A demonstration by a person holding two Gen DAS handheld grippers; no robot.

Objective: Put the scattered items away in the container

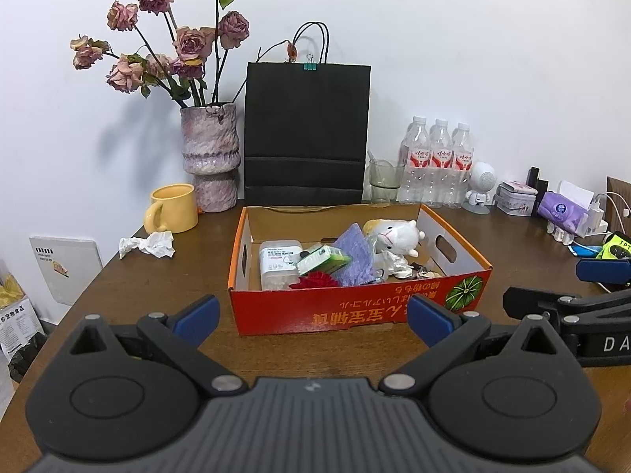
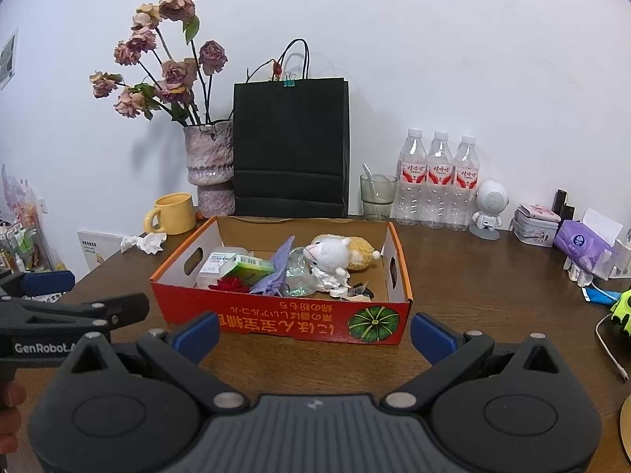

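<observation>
Cardboard, red and orange outside with a green pumpkin printed on its near wall, the box (image 1: 355, 311) sits on the brown table (image 1: 177, 276) at twelve o'clock from both our grippers. Inside we see a white plush toy (image 1: 396, 236), a lilac cloth (image 1: 355, 256), a green carton (image 1: 323, 259), a white plastic container (image 1: 278, 268), a red flower (image 1: 315, 279) and crumpled paper scraps. One crumpled tissue (image 1: 148, 245) lies outside, at ten o'clock from the box, just beside the yellow mug (image 1: 173, 208). Our left gripper (image 1: 313, 317) is spread wide and empty, and our right gripper (image 2: 315, 333) likewise, blue pads apart, both hovering short of the box.
</observation>
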